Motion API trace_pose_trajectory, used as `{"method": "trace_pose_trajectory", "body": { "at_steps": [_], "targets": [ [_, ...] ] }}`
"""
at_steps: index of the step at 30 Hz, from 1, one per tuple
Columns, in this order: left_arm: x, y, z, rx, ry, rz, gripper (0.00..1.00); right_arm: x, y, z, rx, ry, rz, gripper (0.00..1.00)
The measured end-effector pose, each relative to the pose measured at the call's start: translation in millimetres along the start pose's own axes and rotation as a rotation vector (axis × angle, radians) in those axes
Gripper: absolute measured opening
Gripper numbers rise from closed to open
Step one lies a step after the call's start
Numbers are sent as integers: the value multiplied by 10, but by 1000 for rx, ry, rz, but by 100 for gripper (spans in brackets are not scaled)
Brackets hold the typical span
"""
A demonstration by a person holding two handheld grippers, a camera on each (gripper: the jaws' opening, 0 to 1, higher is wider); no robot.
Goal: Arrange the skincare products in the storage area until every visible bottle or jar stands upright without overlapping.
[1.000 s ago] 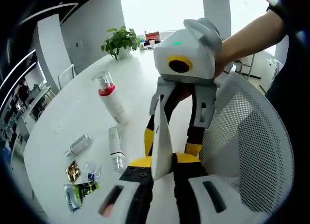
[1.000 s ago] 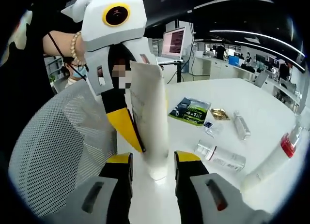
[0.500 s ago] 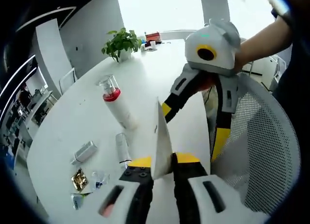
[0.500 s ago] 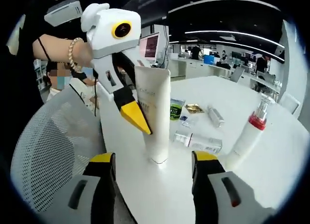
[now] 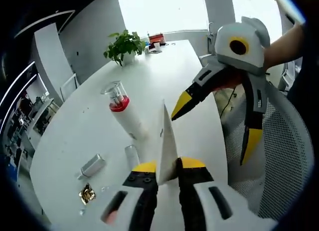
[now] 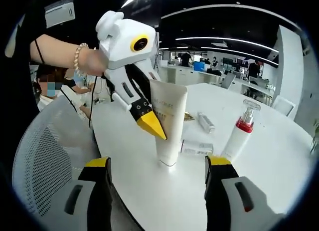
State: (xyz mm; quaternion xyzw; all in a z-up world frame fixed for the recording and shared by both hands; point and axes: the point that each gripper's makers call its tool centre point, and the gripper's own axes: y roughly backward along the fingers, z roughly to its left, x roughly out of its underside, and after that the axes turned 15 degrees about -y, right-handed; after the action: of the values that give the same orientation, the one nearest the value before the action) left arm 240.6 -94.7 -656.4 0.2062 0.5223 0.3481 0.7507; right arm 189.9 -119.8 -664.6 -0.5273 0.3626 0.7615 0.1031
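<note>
Right gripper view: left tool (image 6: 152, 128) clamped on the crimped top of white tube (image 6: 168, 122), which stands cap-down on white counter (image 6: 269, 156). Right tool (image 6: 157, 167) jaws wide apart, either side of the tube, not touching it. Right of the tube: red-collared pump bottle (image 6: 238, 130) upright; a clear bottle (image 6: 197, 148) lying flat just behind the tube. Mesh chair (image 6: 42, 166) left of the tube. Left gripper view: tube edge-on (image 5: 168, 146) between the left tool's jaws.
</note>
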Motion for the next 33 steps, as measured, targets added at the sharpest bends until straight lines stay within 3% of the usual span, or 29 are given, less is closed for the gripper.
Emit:
{"method": "trace_pose_trajectory", "body": {
  "at_steps": [13,23,33],
  "targets": [
    [33,-51,146,16,43,-7,20,69,-10,1,8,-6,19,74],
    [-25,-96,174,17,36,-10,20,80,-13,-9,13,-21,17,75],
    [-29,-186,324,21,38,-22,20,120,-8,-36,28,-15,37,75]
  ]
}}
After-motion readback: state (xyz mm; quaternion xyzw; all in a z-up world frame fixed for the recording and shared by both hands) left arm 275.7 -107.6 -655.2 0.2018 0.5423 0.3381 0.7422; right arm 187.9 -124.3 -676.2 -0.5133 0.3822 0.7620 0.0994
